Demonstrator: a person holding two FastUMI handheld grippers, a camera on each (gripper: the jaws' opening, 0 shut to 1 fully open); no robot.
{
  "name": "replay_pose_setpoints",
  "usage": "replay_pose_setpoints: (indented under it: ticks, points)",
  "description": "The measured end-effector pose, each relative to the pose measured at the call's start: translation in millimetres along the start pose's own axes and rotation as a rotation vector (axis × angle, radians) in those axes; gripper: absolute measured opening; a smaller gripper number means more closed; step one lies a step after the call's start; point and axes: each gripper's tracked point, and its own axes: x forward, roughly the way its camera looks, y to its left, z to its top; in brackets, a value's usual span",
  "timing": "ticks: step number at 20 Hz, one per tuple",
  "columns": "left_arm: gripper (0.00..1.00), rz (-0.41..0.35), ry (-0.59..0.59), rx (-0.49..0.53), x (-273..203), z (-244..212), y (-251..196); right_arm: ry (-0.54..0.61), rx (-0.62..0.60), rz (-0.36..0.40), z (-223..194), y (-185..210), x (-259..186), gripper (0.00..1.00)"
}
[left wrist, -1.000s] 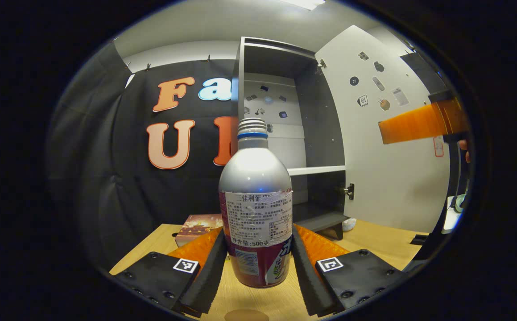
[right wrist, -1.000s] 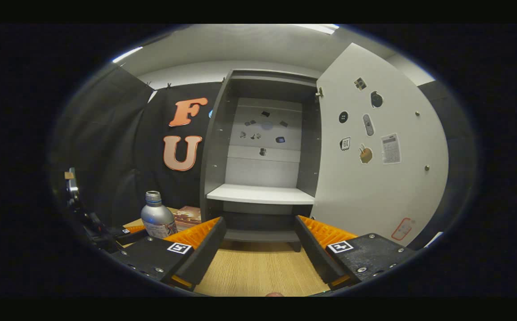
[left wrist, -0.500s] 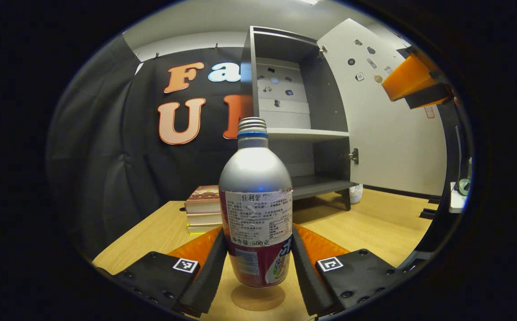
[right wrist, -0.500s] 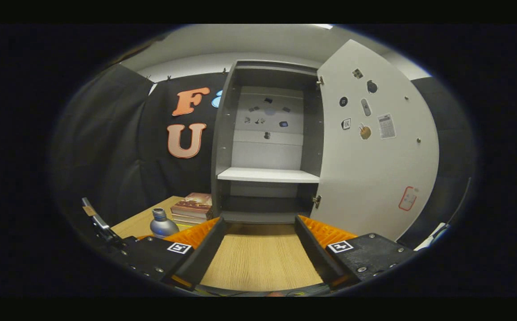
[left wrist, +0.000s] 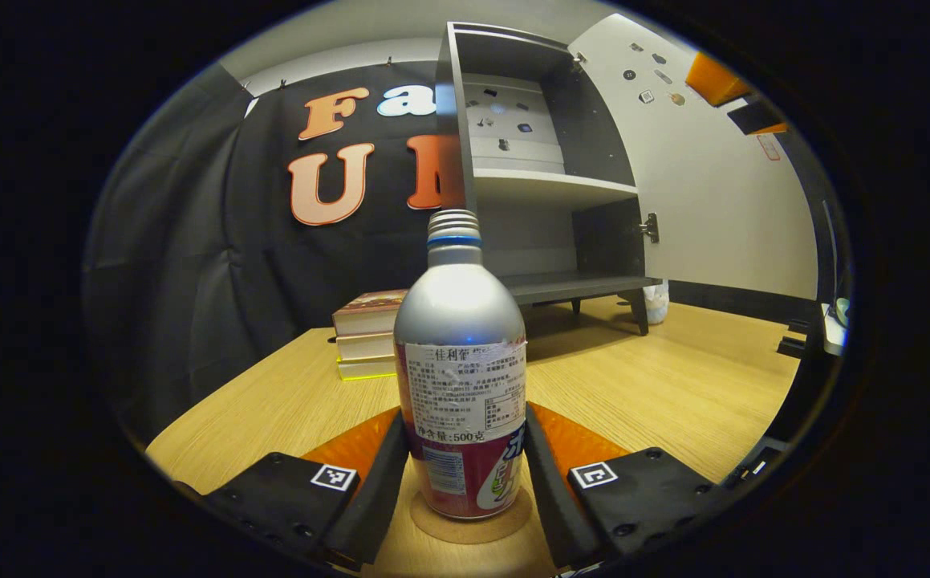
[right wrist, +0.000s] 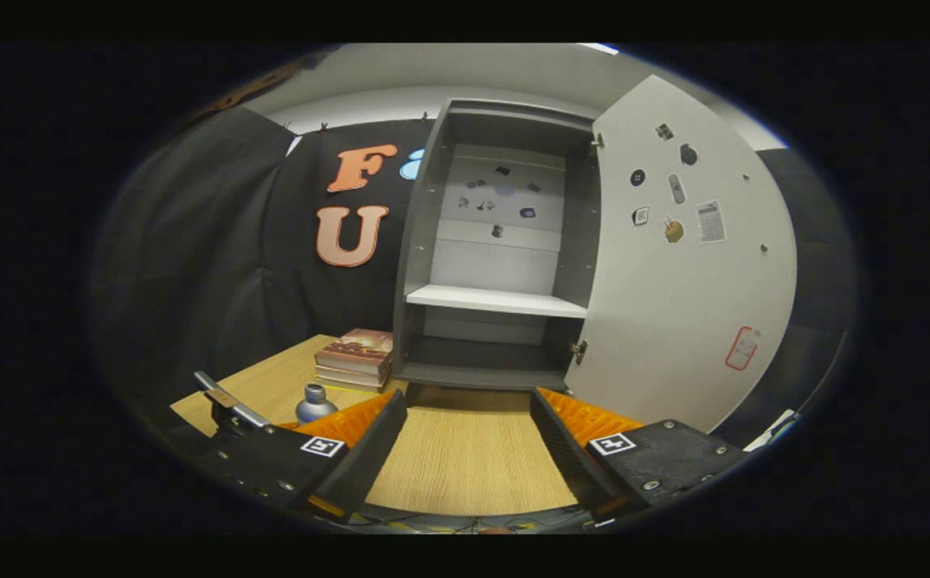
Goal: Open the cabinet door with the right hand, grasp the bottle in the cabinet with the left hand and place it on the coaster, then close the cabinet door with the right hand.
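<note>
Now the left gripper (left wrist: 465, 474), clenched on the aluminium bottle (left wrist: 461, 377), sets it onto the round coaster (left wrist: 471, 523); next it must release, while the empty, spread right gripper (right wrist: 469, 437) closes the cabinet door (right wrist: 693, 265).

Left gripper (left wrist: 465, 482): two black finger plates studded with screws, a small square black-and-white marker on each. Right gripper (right wrist: 469, 449): same black plates, same screws, same square markers.

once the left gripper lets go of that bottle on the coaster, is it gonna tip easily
Probably fairly tippy: the bottle is tall, narrowing to a slim neck, on a base about as wide as the coaster. Its metallic, glossy body looks rigid and likely slippery, so the left gripper should open evenly. With no cap on the neck, a knock might spill any contents.
</note>
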Motion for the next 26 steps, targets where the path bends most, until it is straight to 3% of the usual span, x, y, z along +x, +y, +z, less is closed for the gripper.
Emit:
replay_pose_setpoints:
  ticks: [15, 18, 26]
  points:
    - [0.87, -0.020, 0.016, 0.002, -8.8, -1.6, 0.4, 0.015, 0.035, 0.023, -2.8, 7.9, 8.5, 0.95]
    - [0.93, -0.025, 0.011, 0.008, -7.2, -0.6, 2.9, 0.017, 0.022, 0.032, -1.6, 11.7, 8.2, 0.95]
    - [0.96, -0.036, -0.027, 0.022, 4.1, 27.1, 6.8, 0.000, 0.033, 0.021, 12.1, 13.3, 1.0, 0.95]
